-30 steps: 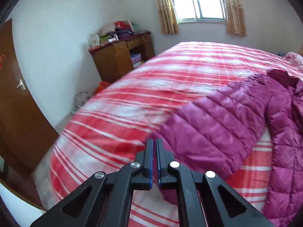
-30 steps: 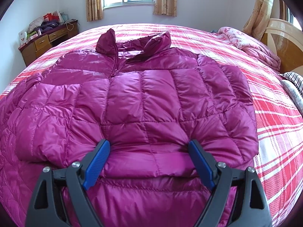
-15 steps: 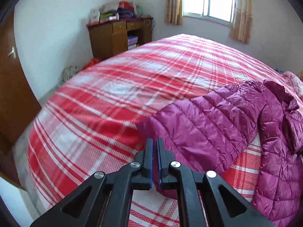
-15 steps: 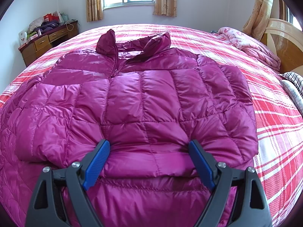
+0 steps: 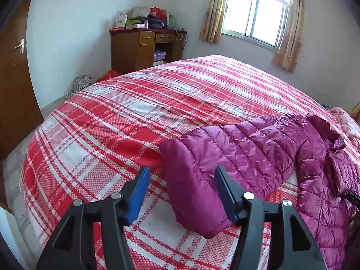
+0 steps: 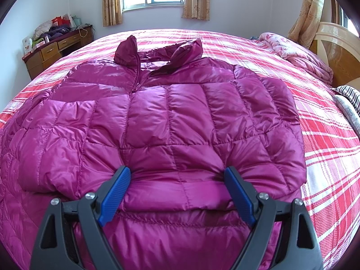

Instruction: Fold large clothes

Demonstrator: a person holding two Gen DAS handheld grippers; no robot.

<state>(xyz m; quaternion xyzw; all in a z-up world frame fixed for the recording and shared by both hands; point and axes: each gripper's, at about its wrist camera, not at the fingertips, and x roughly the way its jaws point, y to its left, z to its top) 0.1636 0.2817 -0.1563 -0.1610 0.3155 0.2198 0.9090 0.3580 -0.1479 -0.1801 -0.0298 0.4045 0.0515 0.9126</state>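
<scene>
A magenta quilted down jacket (image 6: pixel 180 112) lies face up on the bed, collar toward the window. One sleeve is folded across its front. The other sleeve (image 5: pixel 236 153) stretches out over the bedspread toward my left gripper (image 5: pixel 182 171). That gripper's jaws are opening, and the cuff lies loose between them with the left pad (image 5: pixel 138 193) well clear of it. My right gripper (image 6: pixel 177 169) stands wide open near the jacket's lower part. Its fingertips rest on the puffy fabric, a stretch of which lies between them.
The red and white plaid bedspread (image 5: pixel 112 123) covers a large bed. A wooden desk (image 5: pixel 139 47) piled with things stands by the far wall, and a brown door (image 5: pixel 13 78) is at the left. A pink quilt (image 6: pixel 297 54), a striped pillow (image 6: pixel 348 92) and the headboard (image 6: pixel 337 51) are at the right.
The left gripper's jaws, shut at the sleeve cuff before, have parted and the cuff lies on the bed. That gripper also rolled and sank a little. The right gripper has not moved.
</scene>
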